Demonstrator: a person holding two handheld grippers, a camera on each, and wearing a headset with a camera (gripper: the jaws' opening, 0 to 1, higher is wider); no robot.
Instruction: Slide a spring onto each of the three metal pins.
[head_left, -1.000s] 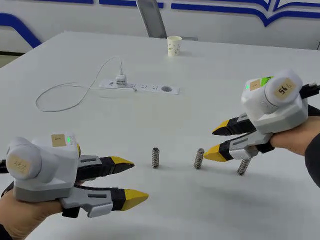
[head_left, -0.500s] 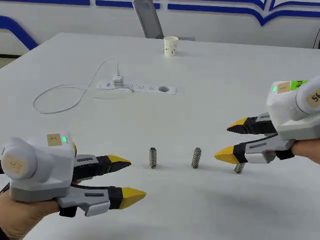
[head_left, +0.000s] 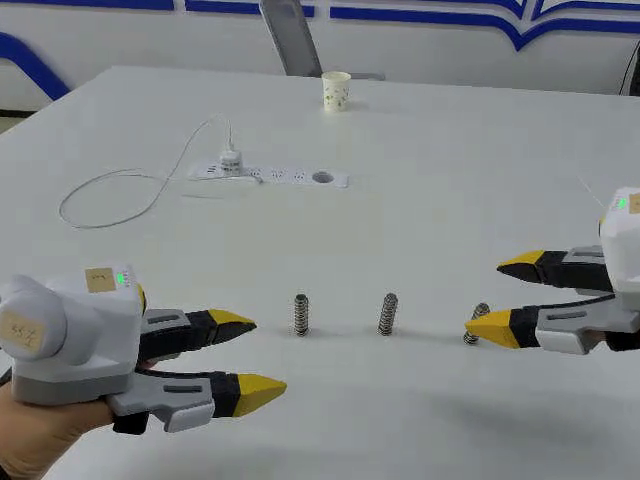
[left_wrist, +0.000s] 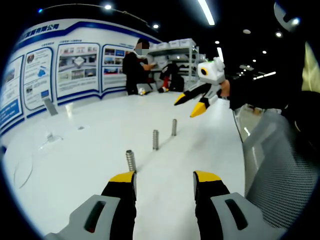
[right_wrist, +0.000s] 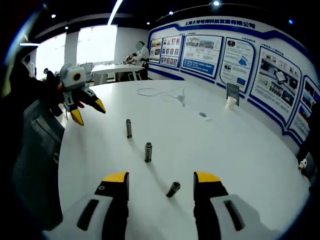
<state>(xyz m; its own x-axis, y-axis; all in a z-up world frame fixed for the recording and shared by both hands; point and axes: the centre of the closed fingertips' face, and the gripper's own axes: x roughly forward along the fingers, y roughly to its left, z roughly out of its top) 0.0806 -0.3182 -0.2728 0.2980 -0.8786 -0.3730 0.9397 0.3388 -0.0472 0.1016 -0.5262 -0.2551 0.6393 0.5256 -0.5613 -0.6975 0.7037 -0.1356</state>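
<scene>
Three short metal springs stand in a row on the white table: the left spring, the middle spring and the right spring. The right one leans and is partly behind a yellow jaw tip. I cannot make out any pins inside them. My left gripper hovers open and empty, a little left of the left spring. My right gripper is open and empty, its lower tip beside the right spring. Between the right gripper's jaws lies the leaning spring. The left gripper faces the nearest spring.
A white power strip with a plug and a looping white cable lies further back on the table. A paper cup stands near the far edge, in front of a chair back. People stand in the background.
My right gripper has moved to the right and downward, drawing back from the middle spring to beside the right spring. The left gripper has hardly moved. The head camera has shifted slightly.
</scene>
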